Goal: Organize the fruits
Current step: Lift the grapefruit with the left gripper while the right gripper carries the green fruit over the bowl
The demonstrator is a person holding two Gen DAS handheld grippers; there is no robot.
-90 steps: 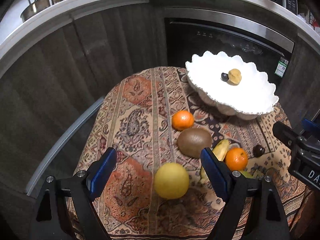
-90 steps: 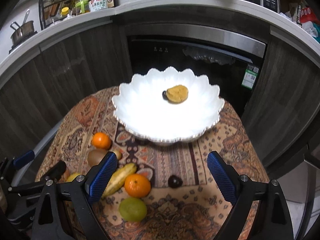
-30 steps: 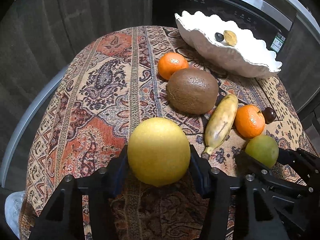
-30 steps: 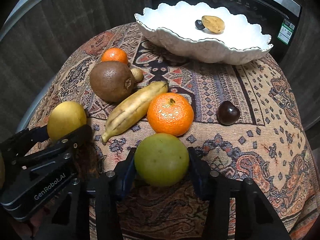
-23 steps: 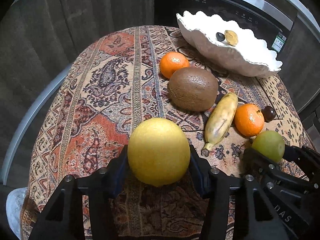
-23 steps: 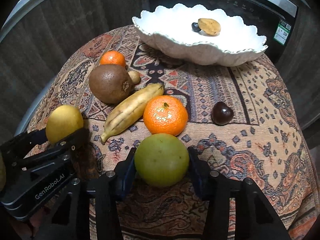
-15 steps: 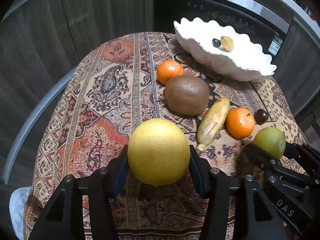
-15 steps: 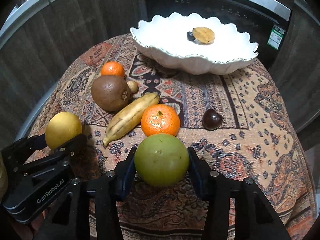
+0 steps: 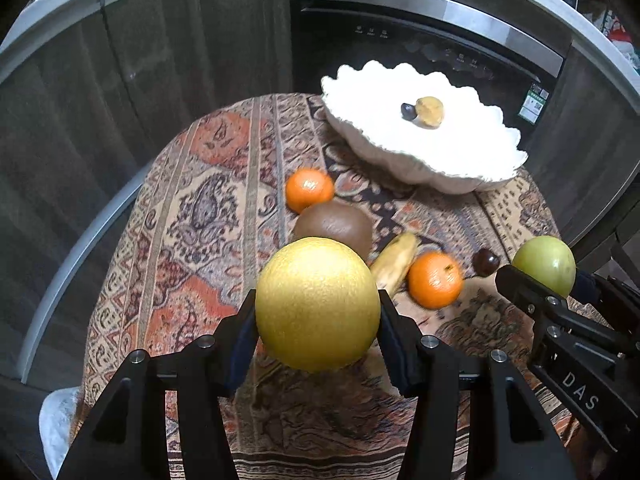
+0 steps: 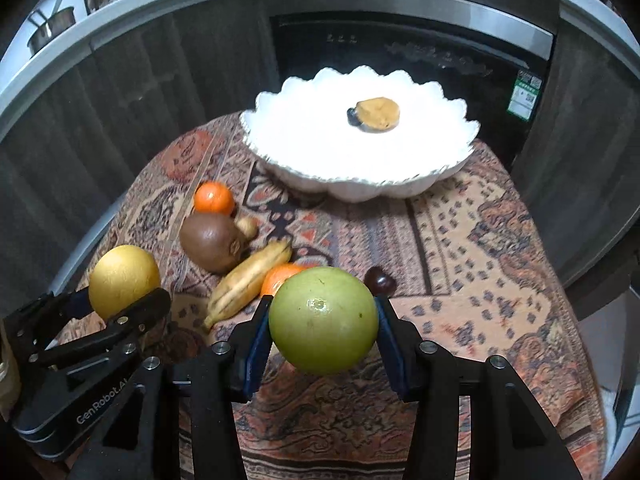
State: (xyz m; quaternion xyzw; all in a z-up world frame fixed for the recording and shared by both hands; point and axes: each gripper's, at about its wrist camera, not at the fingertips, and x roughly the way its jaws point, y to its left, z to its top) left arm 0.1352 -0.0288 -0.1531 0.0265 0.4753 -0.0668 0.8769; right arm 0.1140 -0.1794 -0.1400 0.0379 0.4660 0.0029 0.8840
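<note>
Left claw (image 9: pixel 318 320) clamps the yellow fruit (image 9: pixel 318 304); right claw (image 10: pixel 323 332) clamps the green fruit (image 10: pixel 323 320). Either round fruit could slip before reaching the white bowl (image 10: pixel 448 172), upper centre.

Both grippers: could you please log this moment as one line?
left gripper: holds yellow fruit | right gripper: holds green fruit | white bowl: ahead

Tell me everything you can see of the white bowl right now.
The white bowl is wide and shallow with a scalloped, petal-like rim, and looks like glazed ceramic. It sits upright at the far end of the patterned tablecloth, before a dark appliance front. Inside lie only two small items, touching: a tan fruit and a dark berry. Most of its interior is bare. Neither gripper touches it; both are holding fruit nearer the camera.
</note>
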